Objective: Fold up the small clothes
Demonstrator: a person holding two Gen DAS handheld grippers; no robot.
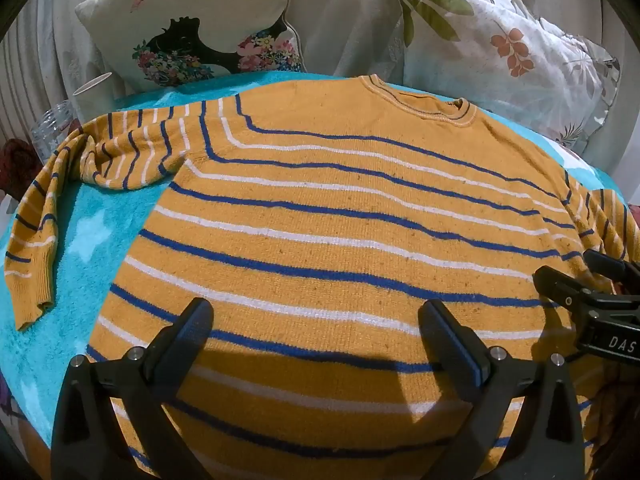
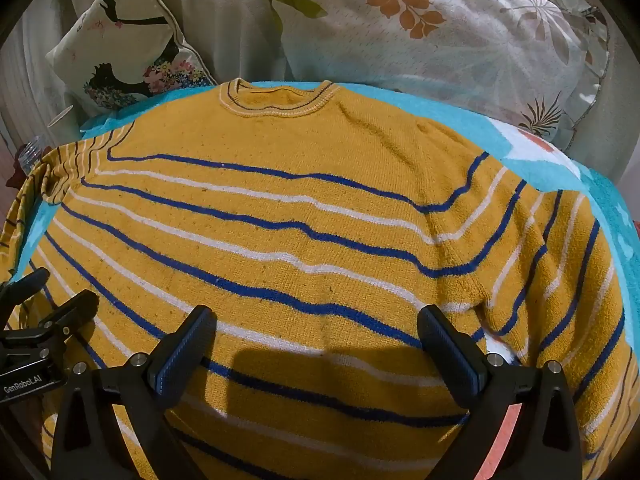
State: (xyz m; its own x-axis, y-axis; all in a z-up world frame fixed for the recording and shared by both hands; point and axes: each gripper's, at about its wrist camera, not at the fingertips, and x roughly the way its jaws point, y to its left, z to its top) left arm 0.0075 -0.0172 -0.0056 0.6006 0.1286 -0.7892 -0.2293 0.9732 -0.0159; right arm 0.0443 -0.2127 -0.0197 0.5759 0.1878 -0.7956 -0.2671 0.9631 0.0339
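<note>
A mustard-yellow knit sweater (image 1: 340, 216) with blue and white stripes lies flat on a turquoise towel (image 1: 92, 236), collar away from me. Its left sleeve (image 1: 48, 216) bends down along the towel; its right sleeve (image 2: 560, 280) runs down the right side. My left gripper (image 1: 316, 320) is open and empty, hovering over the lower body of the sweater. My right gripper (image 2: 316, 320) is open and empty over the sweater (image 2: 300, 220) lower right part. Each gripper shows at the edge of the other's view: the right gripper (image 1: 560, 268), the left gripper (image 2: 60, 284).
Two patterned pillows (image 1: 192, 28) (image 2: 440, 28) lean against the back behind the collar. A paper cup (image 1: 92, 92) and a clear jar (image 1: 52, 128) stand at the far left beside the towel (image 2: 568, 168).
</note>
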